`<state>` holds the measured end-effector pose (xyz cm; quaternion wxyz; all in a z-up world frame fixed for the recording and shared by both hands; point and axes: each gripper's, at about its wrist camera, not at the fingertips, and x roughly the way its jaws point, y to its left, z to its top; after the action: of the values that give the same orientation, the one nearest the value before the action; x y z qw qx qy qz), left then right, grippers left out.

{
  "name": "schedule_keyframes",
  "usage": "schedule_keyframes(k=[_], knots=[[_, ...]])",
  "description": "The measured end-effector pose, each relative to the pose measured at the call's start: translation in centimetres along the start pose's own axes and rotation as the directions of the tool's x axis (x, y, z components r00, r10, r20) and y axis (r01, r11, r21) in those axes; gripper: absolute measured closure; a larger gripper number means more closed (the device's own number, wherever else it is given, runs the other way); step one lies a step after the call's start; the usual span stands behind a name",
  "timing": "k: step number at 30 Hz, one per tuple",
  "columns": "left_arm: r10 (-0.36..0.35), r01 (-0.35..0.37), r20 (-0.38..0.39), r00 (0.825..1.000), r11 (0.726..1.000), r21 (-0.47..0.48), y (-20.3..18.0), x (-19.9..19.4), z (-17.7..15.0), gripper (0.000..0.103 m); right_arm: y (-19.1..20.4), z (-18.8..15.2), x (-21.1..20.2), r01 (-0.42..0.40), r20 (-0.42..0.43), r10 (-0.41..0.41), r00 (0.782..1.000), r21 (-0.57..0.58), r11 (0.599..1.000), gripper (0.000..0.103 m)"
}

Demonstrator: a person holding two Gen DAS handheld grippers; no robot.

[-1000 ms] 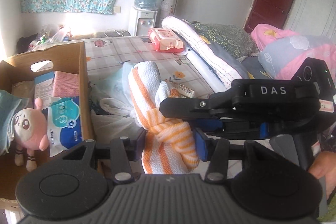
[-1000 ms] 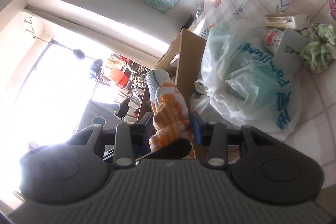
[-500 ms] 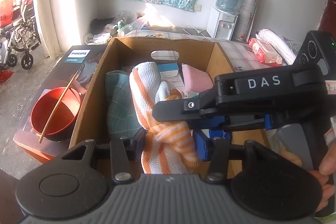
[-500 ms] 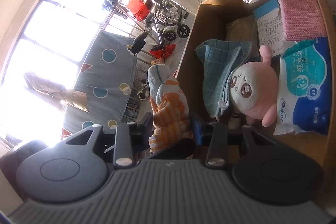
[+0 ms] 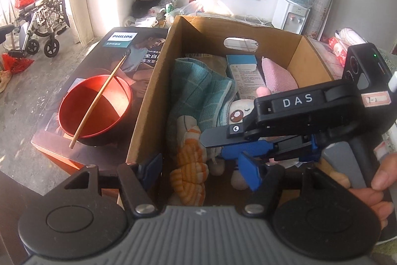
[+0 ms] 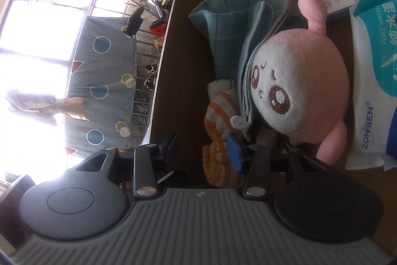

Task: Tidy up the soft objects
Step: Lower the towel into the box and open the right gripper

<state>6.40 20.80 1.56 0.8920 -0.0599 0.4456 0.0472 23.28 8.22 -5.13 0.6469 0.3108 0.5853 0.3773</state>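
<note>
The orange-and-white striped towel (image 5: pixel 189 165) lies inside the cardboard box (image 5: pixel 151 101), down by its near left corner, bunched against the inner wall and pressed up beside the folded teal towel (image 5: pixel 198 93). The left gripper (image 5: pixel 202 169) hovers over that corner with its jaws opening; the towel sits in the gap between them, but neither blue pad presses on it (the left pad hangs just outside the box wall). The right gripper (image 6: pixel 206 148) reaches in from the side, its jaws opening as well, with the striped towel (image 6: pixel 218 140) between them; its right pad is right against the cloth, the left one stands clear, so nothing is clamped. In the left wrist view this gripper (image 5: pixel 244 153) crosses above the pink plush doll (image 6: pixel 302 93), which lies next to the towels, with a pack of wet wipes (image 6: pixel 374 81) on its far side. A red bowl (image 5: pixel 95 107) with a chopstick across it sits outside the box.
</note>
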Motion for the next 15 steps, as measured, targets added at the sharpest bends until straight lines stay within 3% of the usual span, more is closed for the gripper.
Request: schedule_keyframes(k=[9, 15], knots=[[-0.057, 0.058, 0.053, 0.997, 0.998, -0.011, -1.5, -2.3, -0.2, 0.032, 0.6, -1.1, -4.8, -0.081, 0.072, 0.081, 0.994, -0.014, 0.997, 0.054], [-0.123, 0.123, 0.092, 0.988, 0.992, 0.007, -3.9, -3.8, -0.5, 0.031, 0.2, -2.7, -10.2, -0.142, 0.165, 0.147, 0.975, -0.043, 0.989, 0.050]])
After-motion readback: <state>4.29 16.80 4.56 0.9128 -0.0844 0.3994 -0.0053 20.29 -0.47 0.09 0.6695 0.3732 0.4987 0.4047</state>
